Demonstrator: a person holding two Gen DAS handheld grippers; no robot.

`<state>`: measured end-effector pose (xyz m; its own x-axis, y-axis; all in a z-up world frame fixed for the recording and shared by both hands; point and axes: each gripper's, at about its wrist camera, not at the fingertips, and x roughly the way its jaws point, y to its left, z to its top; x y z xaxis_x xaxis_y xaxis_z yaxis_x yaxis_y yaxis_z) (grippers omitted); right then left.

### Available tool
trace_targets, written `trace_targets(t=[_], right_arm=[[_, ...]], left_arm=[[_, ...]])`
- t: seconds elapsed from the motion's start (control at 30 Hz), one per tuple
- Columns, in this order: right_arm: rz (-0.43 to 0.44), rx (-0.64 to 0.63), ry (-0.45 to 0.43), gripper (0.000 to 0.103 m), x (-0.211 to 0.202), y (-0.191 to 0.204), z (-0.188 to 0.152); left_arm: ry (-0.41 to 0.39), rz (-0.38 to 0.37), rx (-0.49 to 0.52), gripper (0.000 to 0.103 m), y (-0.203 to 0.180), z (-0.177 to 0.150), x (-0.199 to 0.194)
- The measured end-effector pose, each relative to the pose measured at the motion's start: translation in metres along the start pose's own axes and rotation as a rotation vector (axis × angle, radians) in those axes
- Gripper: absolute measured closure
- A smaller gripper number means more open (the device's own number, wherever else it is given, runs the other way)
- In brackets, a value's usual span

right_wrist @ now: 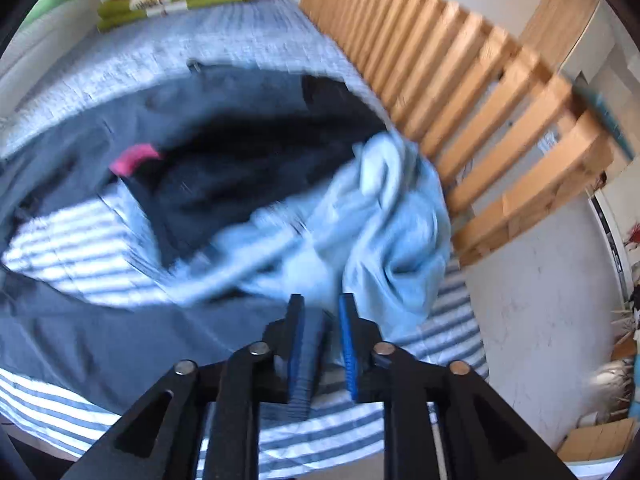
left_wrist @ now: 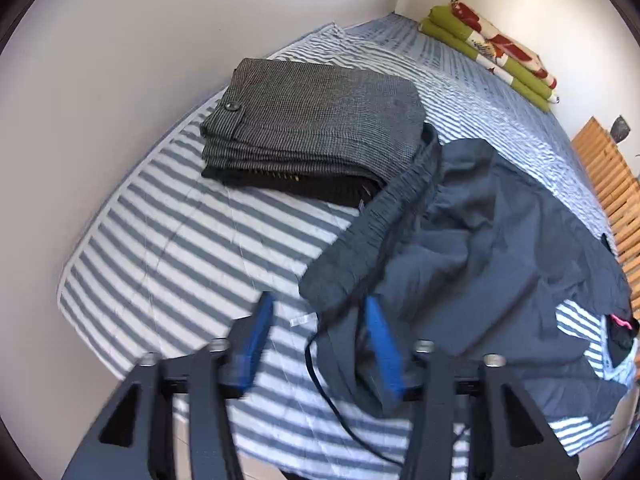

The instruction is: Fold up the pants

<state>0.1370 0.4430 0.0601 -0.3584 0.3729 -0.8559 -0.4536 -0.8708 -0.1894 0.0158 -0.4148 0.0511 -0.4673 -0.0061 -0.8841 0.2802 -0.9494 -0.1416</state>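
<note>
Pants (left_wrist: 480, 248): slate-blue, rumpled, spread unfolded over the near right part of the bed (left_wrist: 168, 240); elastic waistband (left_wrist: 400, 200) bunched toward the stack, dark drawstring (left_wrist: 320, 380) trailing over the near edge. Seen again in the right wrist view (right_wrist: 100, 332), blurred.

Left tongs (left_wrist: 320, 312): spread wide, blue pads, hovering over the near hem of the pants; right pad over the fabric, left pad over bare striped sheet. Nothing gripped.

Right tongs (right_wrist: 320, 308): narrowed, pinching a fold of the pants cloth between the blue pads, low over the near bed edge.

Stack (left_wrist: 312, 128): folded grey tweed trousers with a button tab, laid on a folded black garment; just beside the waistband, toward the wall.

Pile (right_wrist: 260, 184): unfolded clothes beyond the right tongs; a black item with a pink tag (right_wrist: 134, 160) and a pale blue garment (right_wrist: 384, 232), partly on the pants. Blurred; details not told.

Bed cover: blue-and-white stripes, quilted.

Bedding (left_wrist: 492, 48): folded, green with red-and-white floral print, at the far end of the bed against the wall.

Slats (right_wrist: 480, 112): light wooden frame beside the bed on the right.

Wall (left_wrist: 120, 80): white, along the left of the bed.
</note>
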Motion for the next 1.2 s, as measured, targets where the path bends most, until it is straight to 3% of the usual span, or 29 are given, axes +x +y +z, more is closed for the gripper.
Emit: trace_targets(t=[0.07,0.2,0.4,0.57,0.7,0.83,0.93,1.1,1.2], right_arm=[[0.089,-0.054,-0.051,0.081,-0.024,0.034,0.017],[0.326,-0.228,-0.109,0.074,-0.065,0.153,0.063],[0.661,-0.475,-0.09,0.07,-0.093,0.382,0.111],[0.788,-0.533,-0.011,0.068,-0.074,0.544,0.126],[0.85,-0.505,0.137,0.067,-0.035,0.641,0.132],[0.822,-0.465,0.188,0.067,-0.012,0.702,0.13],[0.837,-0.424,0.252,0.066,0.008,0.722,0.13],[0.743,-0.439,0.278,0.066,0.026,0.736,0.122],[0.769,-0.432,0.277,0.072,0.026,0.722,0.121]], left_arm=[[0.023,0.001,-0.016,0.039,0.005,0.004,0.015],[0.076,-0.023,0.002,0.039,0.011,-0.009,0.048],[0.073,-0.097,-0.011,0.039,0.02,-0.021,0.062],[0.044,-0.143,0.039,0.041,0.012,-0.023,0.063],[0.017,-0.165,0.065,0.063,0.006,-0.027,0.064],[-0.005,-0.214,0.091,0.069,0.0,-0.031,0.058],[-0.019,-0.233,0.141,0.069,-0.007,-0.037,0.051],[-0.016,-0.263,0.189,0.07,-0.015,-0.046,0.046],[-0.009,-0.3,0.198,0.067,-0.017,-0.049,0.044]])
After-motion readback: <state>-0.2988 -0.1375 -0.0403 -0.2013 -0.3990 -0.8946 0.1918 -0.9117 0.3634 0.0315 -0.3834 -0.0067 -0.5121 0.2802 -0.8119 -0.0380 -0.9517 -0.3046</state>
